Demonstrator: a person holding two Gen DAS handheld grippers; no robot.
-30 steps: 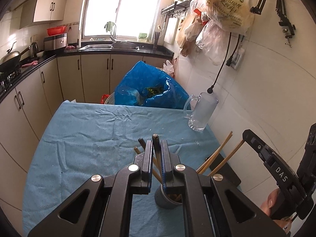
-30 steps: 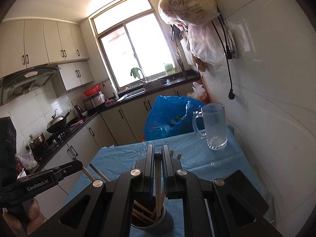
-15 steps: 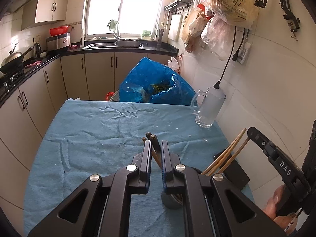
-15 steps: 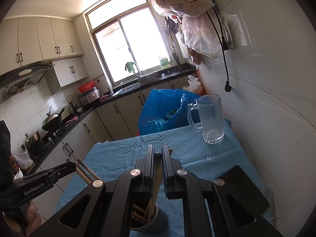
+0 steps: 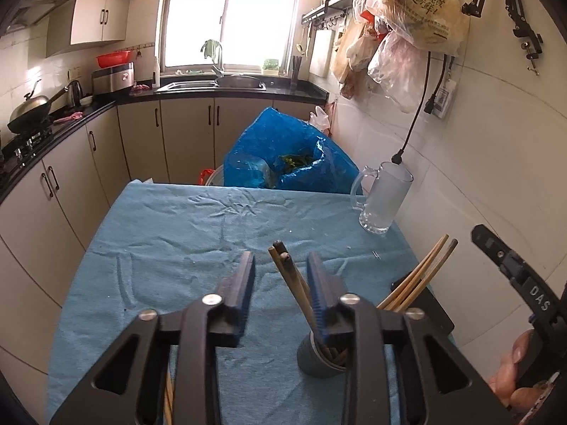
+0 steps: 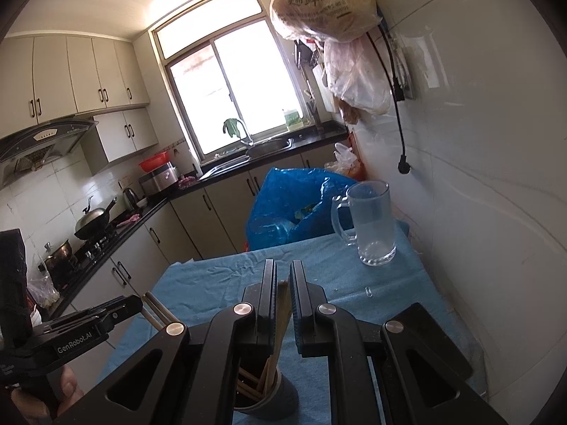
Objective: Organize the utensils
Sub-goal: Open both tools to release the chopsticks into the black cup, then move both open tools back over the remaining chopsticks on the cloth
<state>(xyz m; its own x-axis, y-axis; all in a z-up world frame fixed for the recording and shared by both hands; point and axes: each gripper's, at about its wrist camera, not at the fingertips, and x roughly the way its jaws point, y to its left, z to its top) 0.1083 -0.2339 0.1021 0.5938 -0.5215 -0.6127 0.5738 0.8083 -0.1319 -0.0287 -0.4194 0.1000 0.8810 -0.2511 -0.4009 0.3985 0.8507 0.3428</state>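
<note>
- The cup (image 5: 320, 357) is standing upright on the blue cloth (image 5: 184, 248) covering the worktop, and it serves as the landmark here.
- The left tongs (image 5: 280, 287) are hovering just above the cup. Their jaws have just been opening and are standing moderately apart.
- Dark chopsticks (image 5: 288, 276) are rising out of the cup between those jaws. They are leaning against the right pad, and the left pad is not touching them, so they look released.
- The right tongs (image 6: 282, 304) are also hovering above the cup, with jaws narrow and clamping pale chopsticks (image 6: 280, 315) whose lower ends are reaching into the cup.
- In the left view, the pale chopsticks (image 5: 421, 276) are slanting up and to the right of the cup.
- A glass mug (image 5: 384, 198) is standing well beyond the cup, near the wall. A blue bag (image 5: 283, 152) is sitting past the far edge of the worktop.
- Handling judgement: the chopsticks are appearing light, stiff, thin and smooth, so they are likely to slip or pivot in a loose grip.
- Grip advice: taking hold across the upper third, with the sticks bunched parallel, is looking safest.
- The cup is seeming light, and sideways drag on the sticks could be tipping it.
</note>
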